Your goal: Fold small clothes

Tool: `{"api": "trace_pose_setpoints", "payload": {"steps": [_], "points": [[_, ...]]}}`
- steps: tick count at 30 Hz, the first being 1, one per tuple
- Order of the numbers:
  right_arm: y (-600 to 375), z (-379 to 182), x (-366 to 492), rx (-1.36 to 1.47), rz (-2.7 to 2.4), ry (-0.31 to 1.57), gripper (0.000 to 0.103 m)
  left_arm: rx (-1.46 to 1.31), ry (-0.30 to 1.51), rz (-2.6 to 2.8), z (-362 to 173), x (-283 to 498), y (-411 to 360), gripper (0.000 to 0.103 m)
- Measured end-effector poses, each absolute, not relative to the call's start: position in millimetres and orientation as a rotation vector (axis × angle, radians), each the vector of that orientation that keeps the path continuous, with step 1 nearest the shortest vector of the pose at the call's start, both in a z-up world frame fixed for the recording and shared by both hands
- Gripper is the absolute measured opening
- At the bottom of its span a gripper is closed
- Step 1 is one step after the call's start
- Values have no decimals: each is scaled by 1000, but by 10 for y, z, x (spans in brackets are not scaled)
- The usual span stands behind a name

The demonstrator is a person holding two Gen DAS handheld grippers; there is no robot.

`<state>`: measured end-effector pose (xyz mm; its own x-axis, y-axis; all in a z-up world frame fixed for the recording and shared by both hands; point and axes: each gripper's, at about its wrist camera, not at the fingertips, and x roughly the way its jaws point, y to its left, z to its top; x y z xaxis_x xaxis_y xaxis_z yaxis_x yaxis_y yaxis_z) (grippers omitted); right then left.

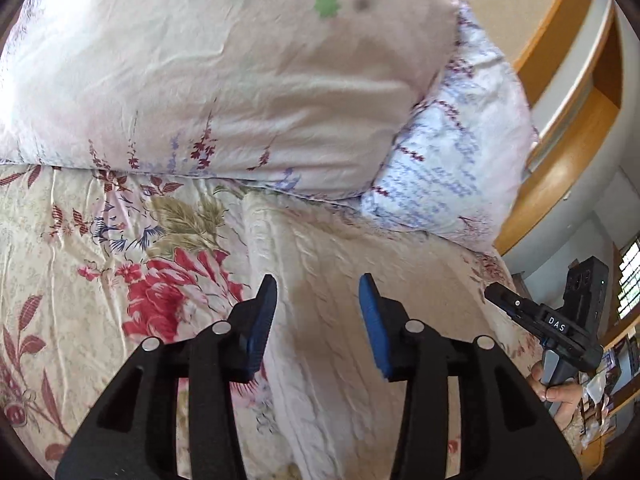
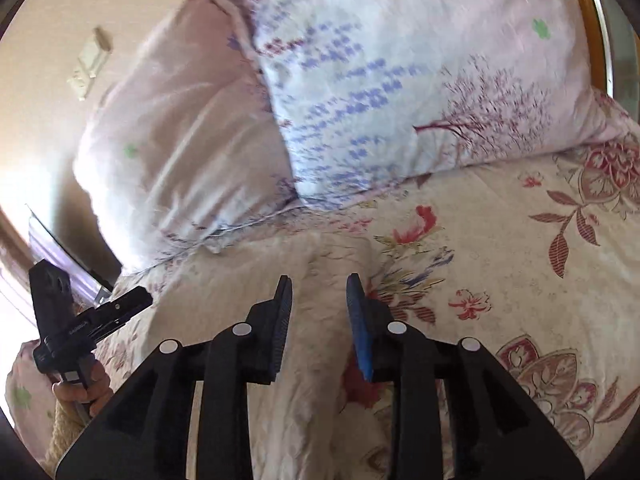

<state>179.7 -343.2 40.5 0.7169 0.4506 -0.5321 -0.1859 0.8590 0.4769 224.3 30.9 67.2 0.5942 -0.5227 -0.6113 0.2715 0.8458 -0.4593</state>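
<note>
Both hand-held grippers, left (image 1: 318, 300) and right (image 2: 318, 300), hover open and empty above the cream garment (image 1: 340, 280) on the bed (image 1: 60, 240), folding apparently unfinished.

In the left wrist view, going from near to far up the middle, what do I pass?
Left claw → cream garment on the floral bedspread → big pink pillow → wall.

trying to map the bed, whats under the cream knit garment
The garment lies on the floral sheet, which shows around it. Anything beneath its folds is hidden. Pillows sit behind.
</note>
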Motion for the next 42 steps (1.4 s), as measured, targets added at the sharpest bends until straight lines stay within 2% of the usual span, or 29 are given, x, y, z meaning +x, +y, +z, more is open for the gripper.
{"api": "trace_pose_setpoints", "payload": {"steps": [3, 6, 7, 9, 12, 15, 17, 18, 20, 21, 22, 27, 29, 42], "points": [[-3182, 492, 1512, 345, 490, 671, 30, -285, 768, -534, 759, 1847, 174, 56], [-2966, 390, 1422, 317, 527, 723, 31, -217, 786, -587, 697, 1600, -74, 58], [-2928, 325, 1426, 313, 511, 755, 35, -191, 788, -584, 642, 1561, -155, 58], [-2918, 142, 1453, 277, 433, 820, 36, -128, 834, -546, 500, 1561, -278, 58], [-2979, 39, 1406, 328, 419, 789, 36, -80, 851, -503, 344, 1583, -369, 58], [-3000, 22, 1339, 376, 395, 763, 36, -48, 829, -504, 319, 1567, -431, 67], [-3002, 79, 1268, 375, 374, 752, 36, -53, 818, -499, 349, 1505, -400, 67], [-2999, 120, 1209, 371, 354, 738, 38, -68, 815, -503, 371, 1446, -357, 72], [-3010, 224, 1032, 339, 316, 684, 64, -84, 799, -484, 410, 1316, -255, 83], [-3023, 266, 955, 321, 290, 656, 87, -76, 784, -455, 425, 1243, -206, 87], [-3037, 307, 872, 297, 257, 622, 94, -65, 770, -423, 434, 1178, -166, 89], [-3067, 331, 647, 248, 198, 588, 97, -84, 769, -321, 352, 984, 32, 97], [-3032, 291, 617, 217, 127, 616, 102, -101, 792, -303, 290, 956, 77, 98], [-2576, 51, 608, 73, 130, 736, 102, 6, 879, -198, 48, 934, -84, 101]]}}
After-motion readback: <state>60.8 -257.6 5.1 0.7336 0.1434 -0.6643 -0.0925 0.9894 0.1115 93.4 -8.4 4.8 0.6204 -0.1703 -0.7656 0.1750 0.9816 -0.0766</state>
